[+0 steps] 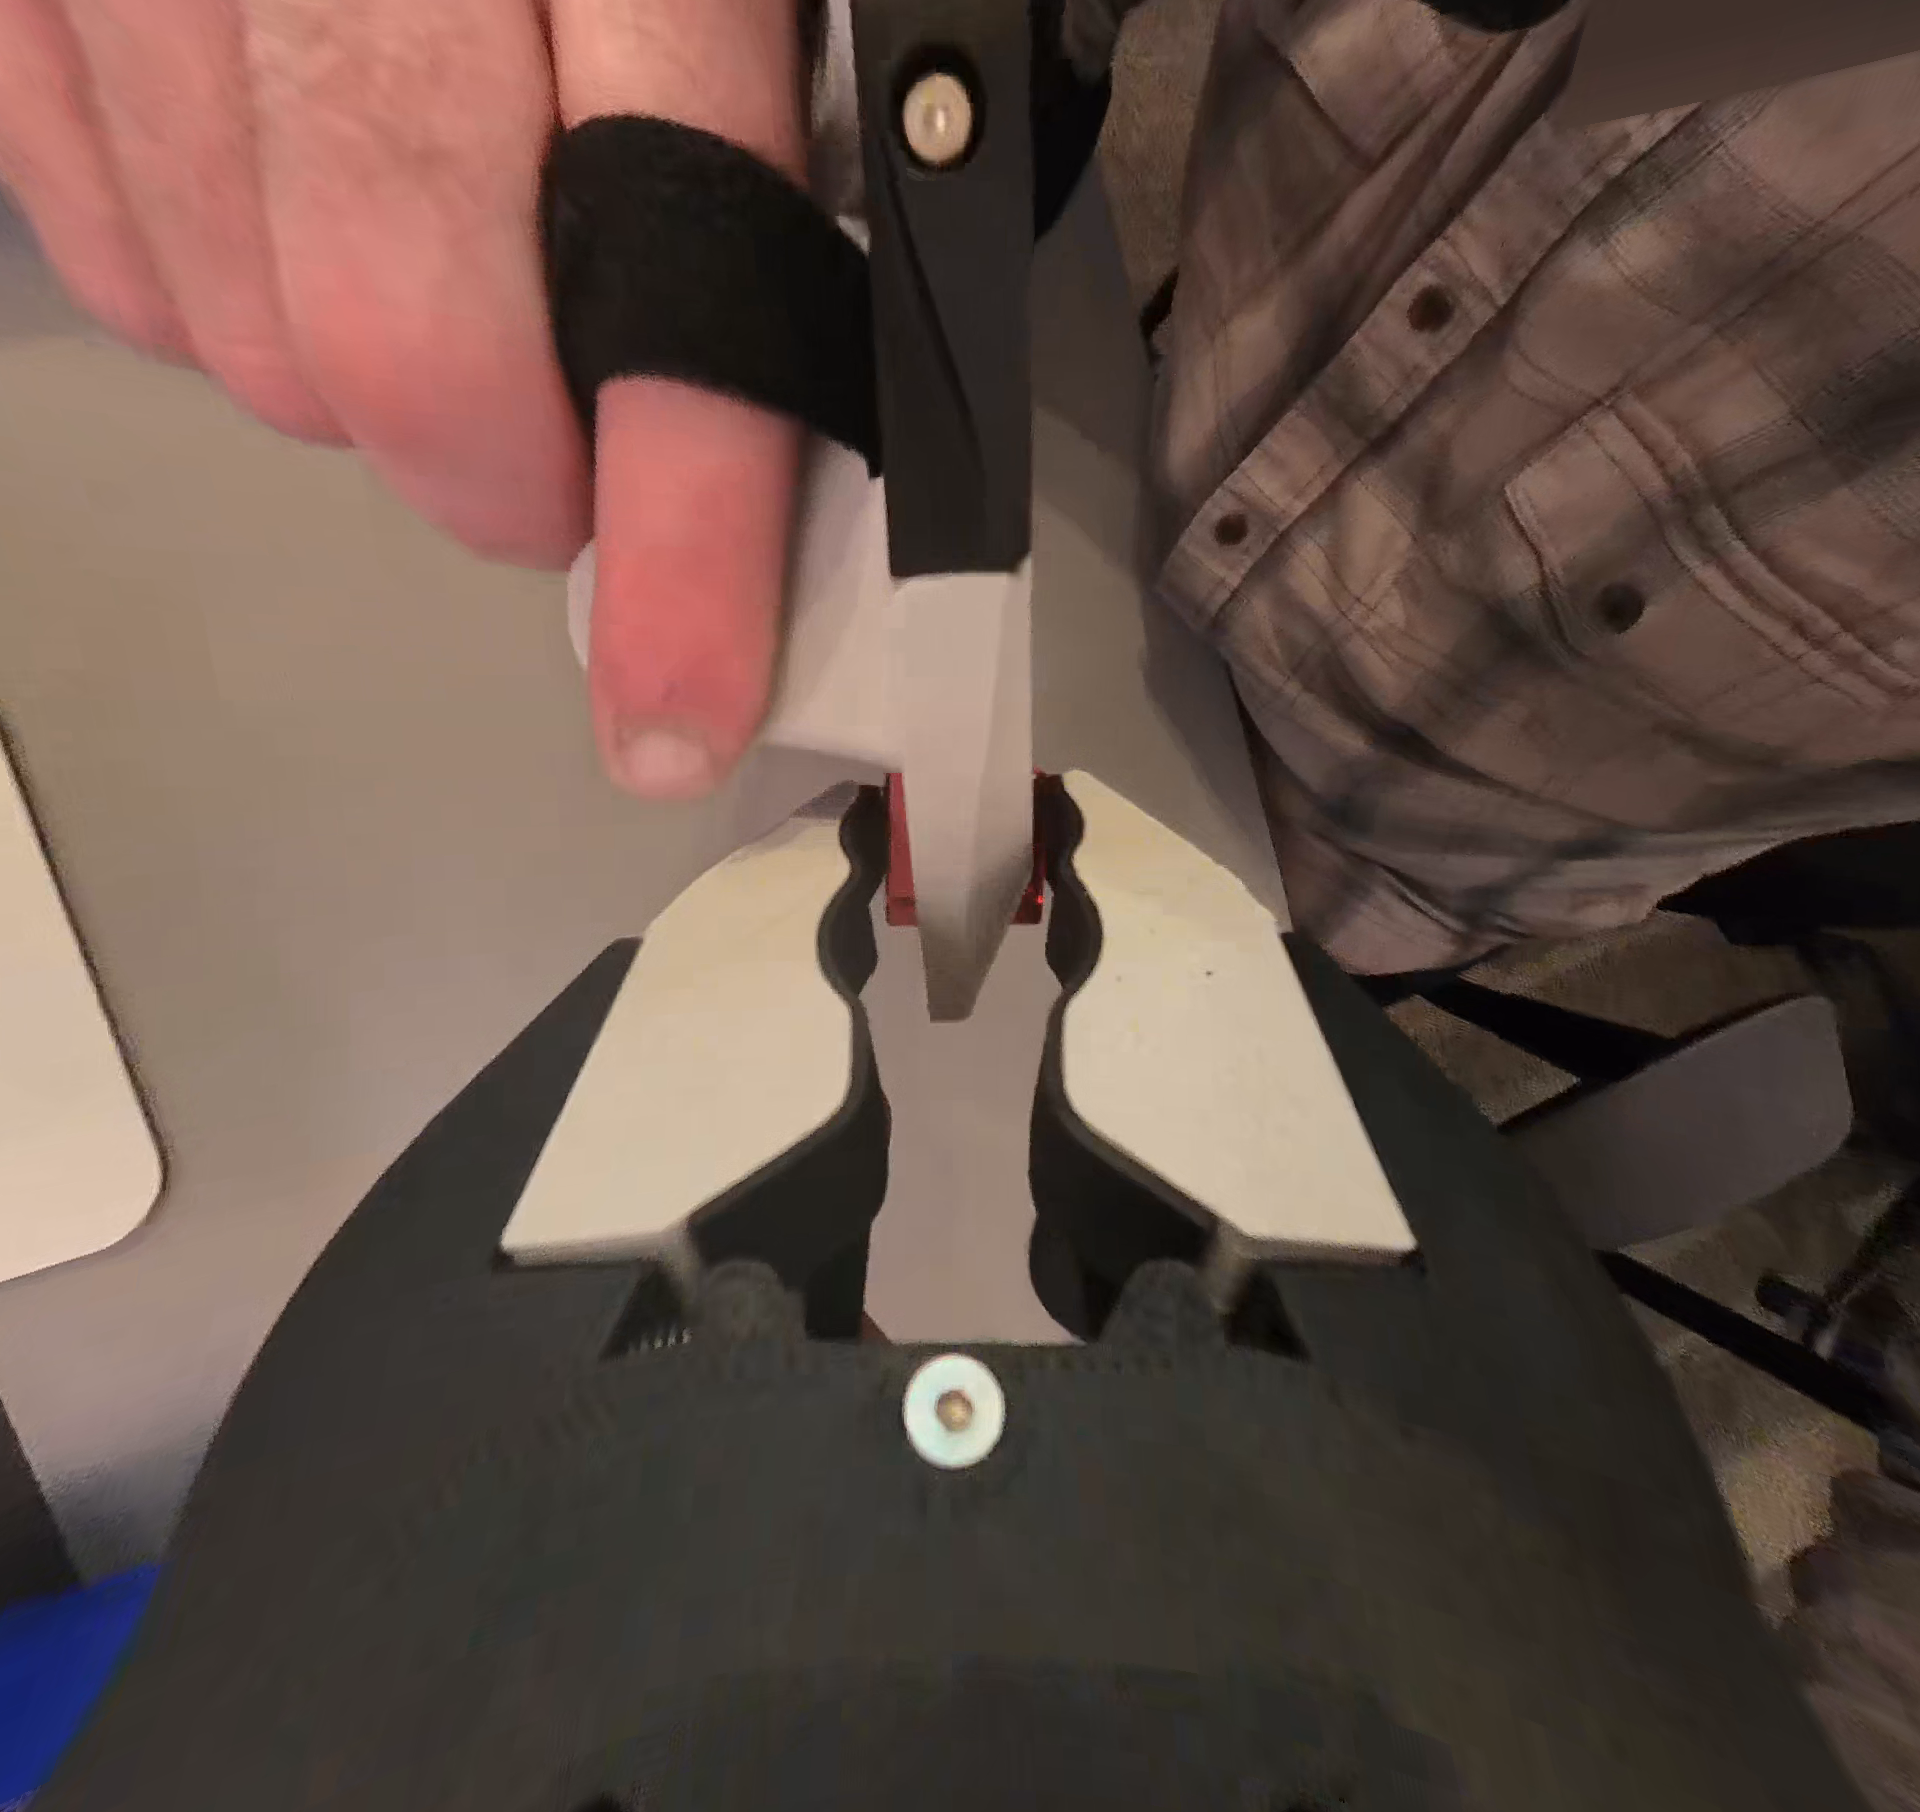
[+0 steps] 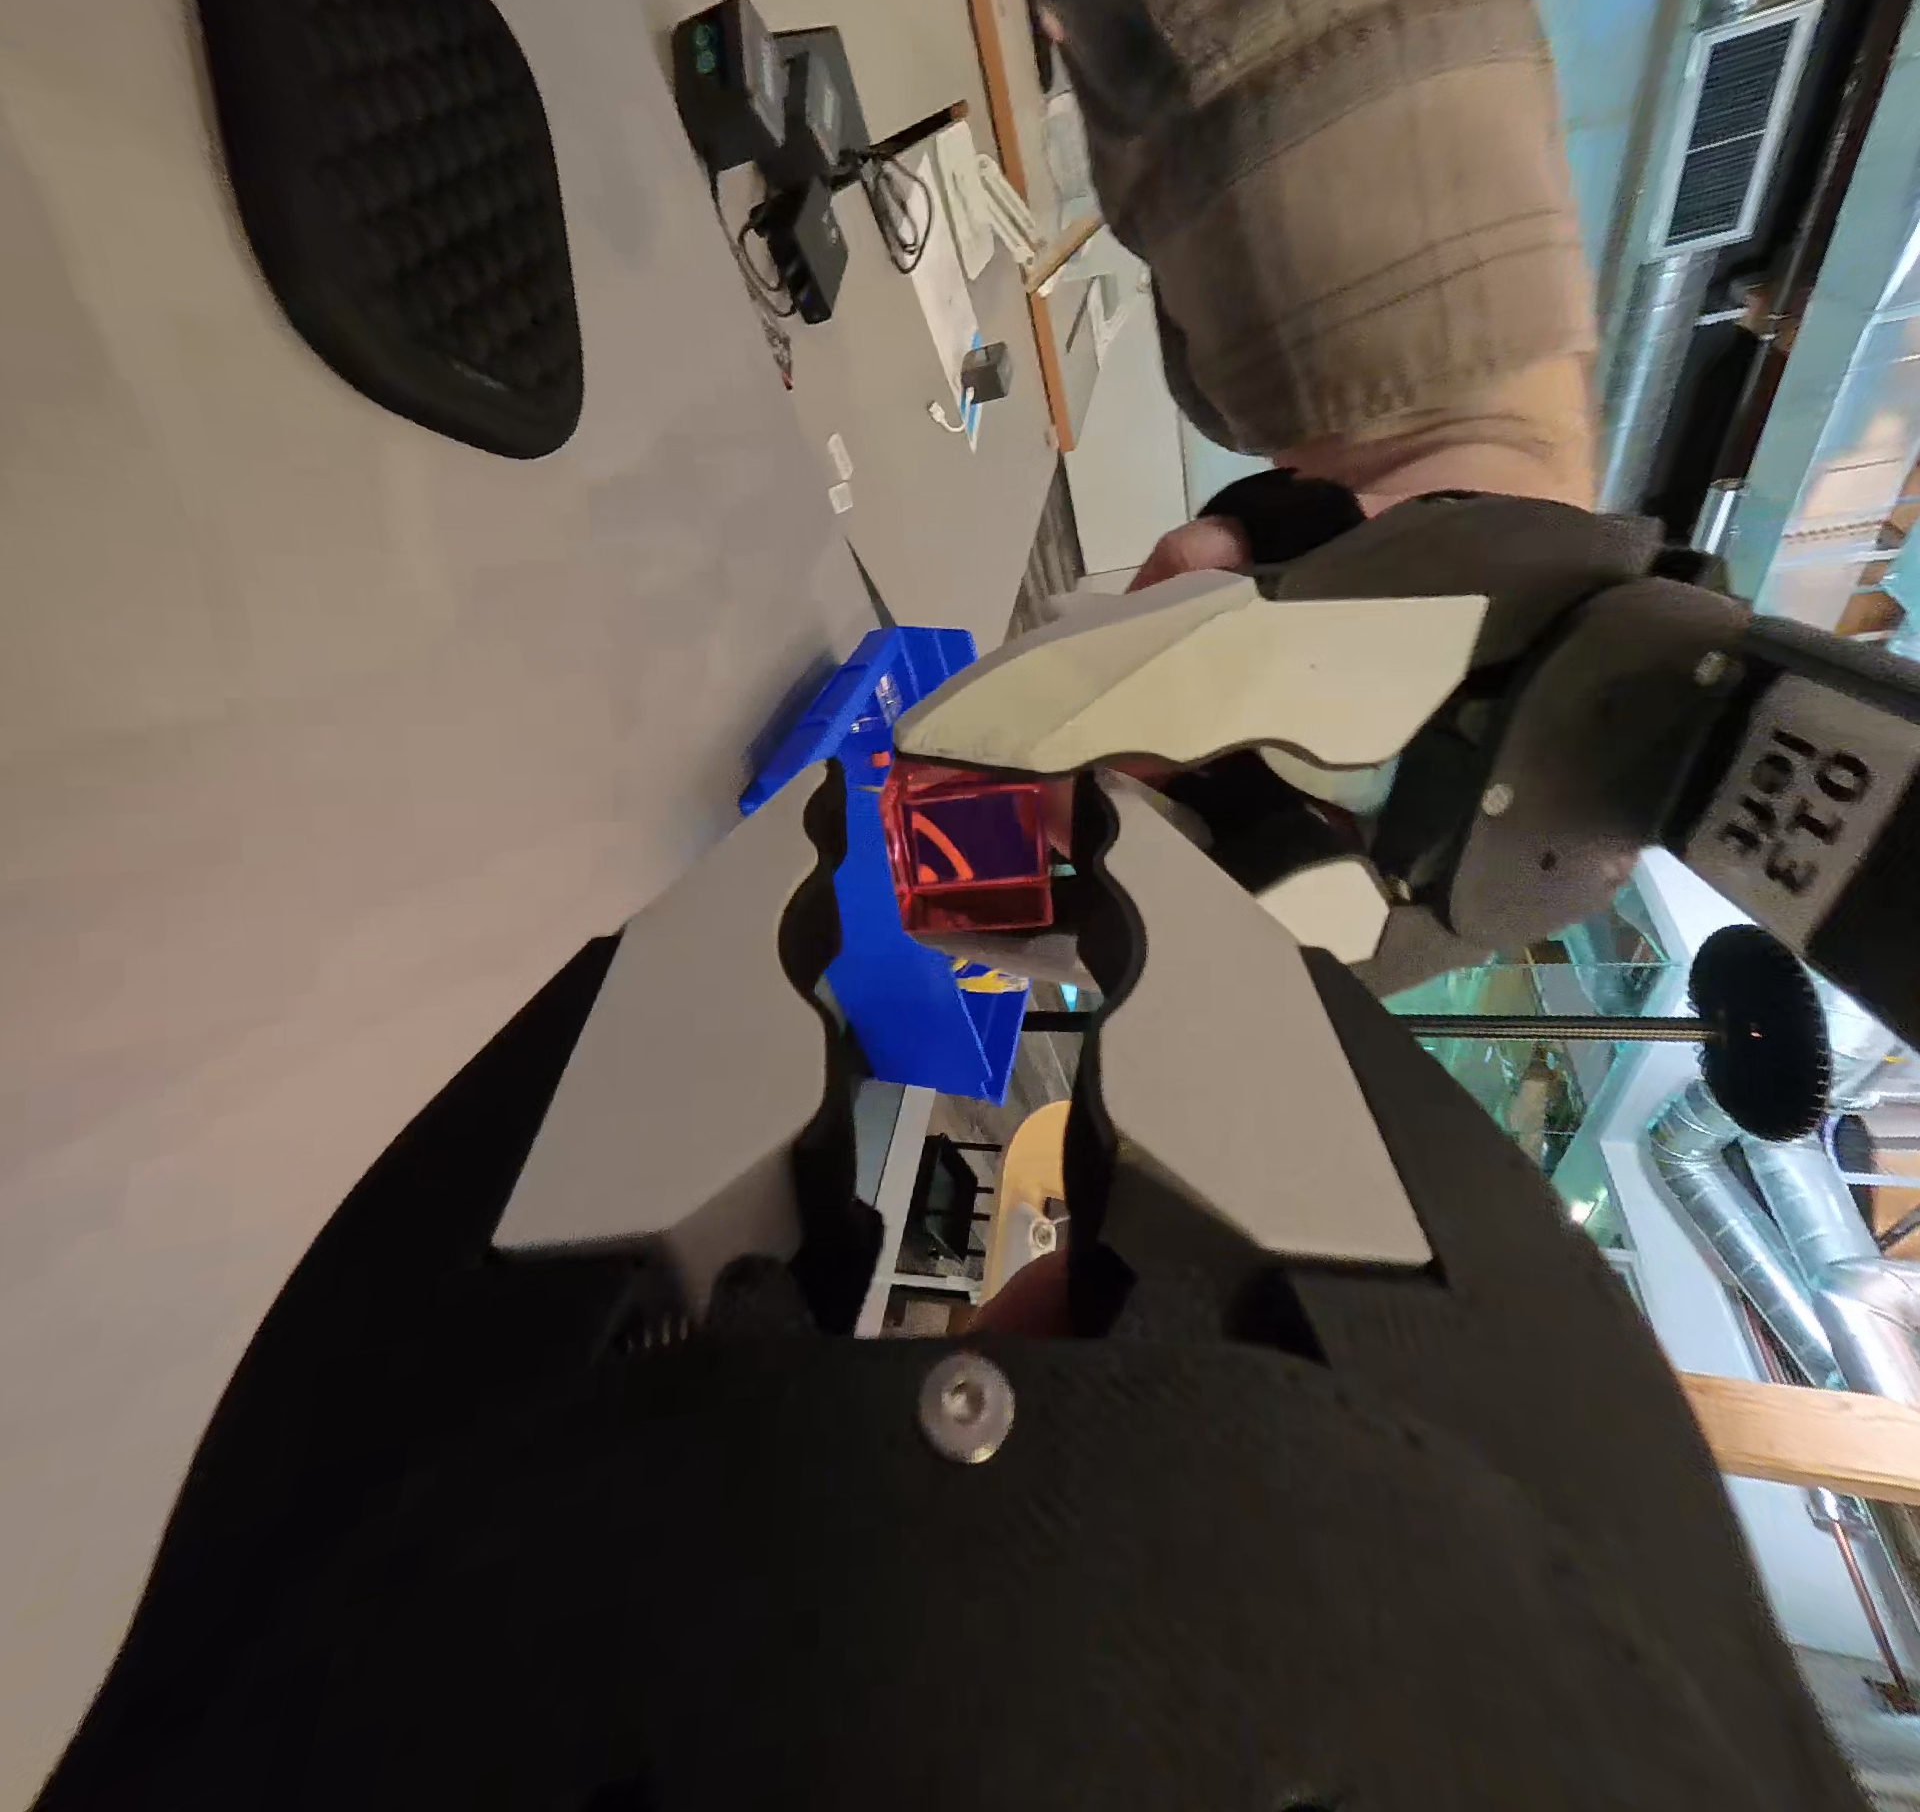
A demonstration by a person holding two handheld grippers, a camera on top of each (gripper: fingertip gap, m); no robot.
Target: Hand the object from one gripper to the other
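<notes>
The handover is mid-exchange: left gripper fingers clamp the red cube (translucent), right gripper fingers stand apart around it, so the next move calls for closing them before the left lets go.

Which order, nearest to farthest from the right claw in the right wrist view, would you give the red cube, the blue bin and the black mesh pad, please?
From the right claw:
1. Red cube, at the claw's tips, with the other claw's finger against it.
2. Blue bin, just behind the cube, at the table edge.
3. Black mesh pad, farthest, upper left on the grey table.
</notes>
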